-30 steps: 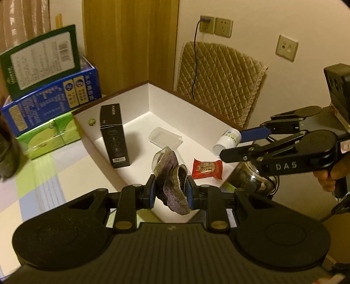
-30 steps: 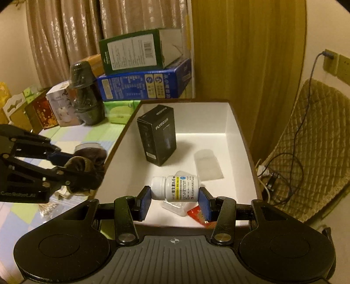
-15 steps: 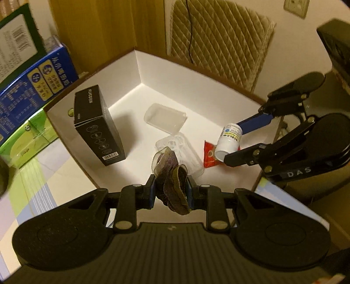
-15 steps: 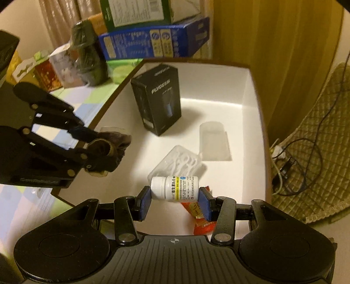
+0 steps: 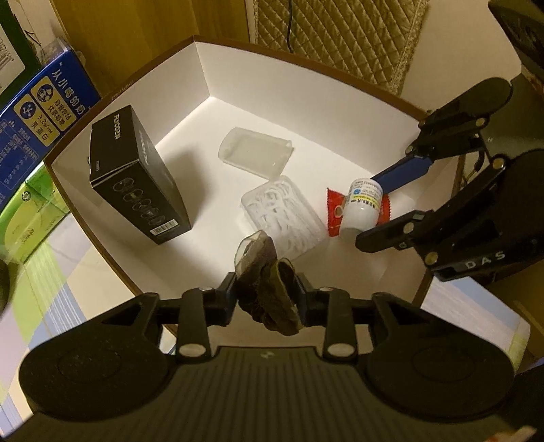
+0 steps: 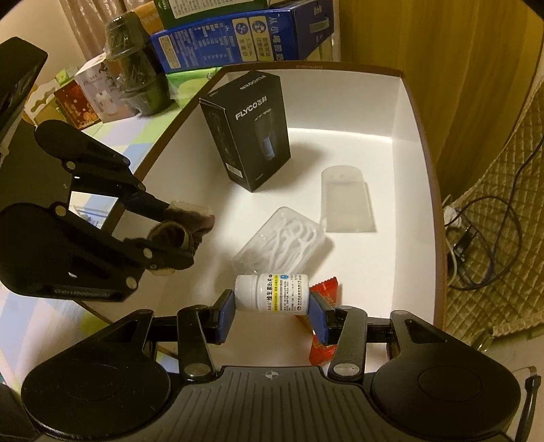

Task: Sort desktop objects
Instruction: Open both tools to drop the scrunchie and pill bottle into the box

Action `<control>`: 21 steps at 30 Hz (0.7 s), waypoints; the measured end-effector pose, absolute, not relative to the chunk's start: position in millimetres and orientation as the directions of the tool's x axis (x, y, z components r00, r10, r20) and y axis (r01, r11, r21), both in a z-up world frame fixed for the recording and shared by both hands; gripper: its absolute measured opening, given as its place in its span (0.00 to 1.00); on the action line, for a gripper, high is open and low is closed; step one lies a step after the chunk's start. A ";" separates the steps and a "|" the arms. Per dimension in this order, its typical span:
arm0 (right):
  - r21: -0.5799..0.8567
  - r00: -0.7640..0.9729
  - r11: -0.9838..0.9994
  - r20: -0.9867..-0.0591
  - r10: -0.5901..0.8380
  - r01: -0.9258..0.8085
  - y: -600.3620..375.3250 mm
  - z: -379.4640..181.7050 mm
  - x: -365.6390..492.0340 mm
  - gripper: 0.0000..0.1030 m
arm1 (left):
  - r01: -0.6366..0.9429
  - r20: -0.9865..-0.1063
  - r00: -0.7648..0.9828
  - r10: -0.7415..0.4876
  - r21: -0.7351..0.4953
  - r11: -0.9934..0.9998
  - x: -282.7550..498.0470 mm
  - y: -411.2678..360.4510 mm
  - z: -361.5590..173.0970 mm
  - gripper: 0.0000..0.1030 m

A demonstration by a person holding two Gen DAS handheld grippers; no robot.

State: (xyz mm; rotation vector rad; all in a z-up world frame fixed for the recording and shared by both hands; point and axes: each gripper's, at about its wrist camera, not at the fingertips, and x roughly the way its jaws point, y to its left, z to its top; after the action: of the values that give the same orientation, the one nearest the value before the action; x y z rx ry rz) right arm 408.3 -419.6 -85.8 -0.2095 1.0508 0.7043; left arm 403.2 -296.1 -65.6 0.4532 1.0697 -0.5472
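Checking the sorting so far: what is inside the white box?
Inside the white box: black carton, clear lid, floss-pick tray, red packet. The white bottle partly covers the packet.

I read this as a room in a home: curtains [image 6: 78,20] hang behind a table with a pastel checked cloth [image 5: 51,289], stacked retail cartons [image 6: 244,37] and gift boxes [image 6: 78,105] crowd it, a quilted chair back [image 5: 340,37] stands by the wall, and a cable [image 6: 489,244] trails across the quilted cover beside a wood-panelled door [image 6: 425,51]
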 end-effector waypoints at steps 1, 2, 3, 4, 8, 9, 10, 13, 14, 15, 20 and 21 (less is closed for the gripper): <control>0.166 0.301 0.764 -0.851 0.431 -0.623 -419.0 -86.2 408.9 0.42 | 0.620 -0.907 0.374 -0.195 0.089 0.779 403.0 -295.6 -66.0 0.35; 0.166 0.298 0.763 -0.852 0.430 -0.625 -418.2 -86.5 409.2 0.42 | 0.621 -0.906 0.376 -0.193 0.092 0.778 402.5 -295.2 -65.9 0.36; 0.166 0.295 0.762 -0.854 0.429 -0.626 -417.4 -87.0 409.7 0.42 | 0.622 -0.907 0.375 -0.194 0.091 0.777 402.4 -294.8 -66.1 0.41; 0.168 0.291 0.760 -0.855 0.428 -0.627 -416.4 -87.5 410.0 0.43 | 0.623 -0.907 0.373 -0.195 0.089 0.777 402.2 -294.0 -65.9 0.45; 0.177 0.275 0.756 -0.859 0.431 -0.631 -413.2 -89.1 411.5 0.43 | 0.626 -0.902 0.384 -0.196 0.098 0.774 402.0 -290.8 -62.7 0.51; 0.179 0.272 0.754 -0.860 0.432 -0.632 -412.0 -89.3 411.9 0.43 | 0.624 -0.902 0.386 -0.196 0.098 0.775 402.3 -289.9 -61.7 0.51; 0.181 0.267 0.752 -0.861 0.432 -0.634 -410.5 -89.5 412.5 0.43 | 0.623 -0.901 0.388 -0.196 0.100 0.776 402.7 -289.2 -60.9 0.51; 0.187 0.252 0.743 -0.865 0.435 -0.643 -405.4 -90.4 413.4 0.43 | 0.619 -0.899 0.394 -0.190 0.107 0.778 404.1 -286.7 -59.4 0.51; 0.190 0.246 0.741 -0.866 0.436 -0.645 -403.4 -91.0 413.8 0.43 | 0.616 -0.898 0.397 -0.187 0.110 0.780 404.4 -285.7 -59.1 0.51; 0.193 0.244 0.740 -0.866 0.437 -0.644 -402.1 -91.6 414.0 0.43 | 0.614 -0.897 0.401 -0.184 0.113 0.781 404.7 -284.7 -58.9 0.51; 0.206 0.235 0.732 -0.861 0.451 -0.649 -394.8 -94.4 414.3 0.45 | 0.608 -0.891 0.413 -0.189 0.115 0.786 403.7 -280.6 -55.7 0.51; 0.206 0.235 0.730 -0.861 0.452 -0.651 -394.0 -94.1 413.8 0.49 | 0.607 -0.890 0.415 -0.189 0.117 0.786 403.5 -280.4 -55.0 0.51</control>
State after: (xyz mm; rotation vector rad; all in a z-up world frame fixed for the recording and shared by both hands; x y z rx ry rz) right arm 413.8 -394.0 -94.1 -0.2124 1.0962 0.7645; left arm 403.5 -280.4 -55.0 0.4635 1.0293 -0.5230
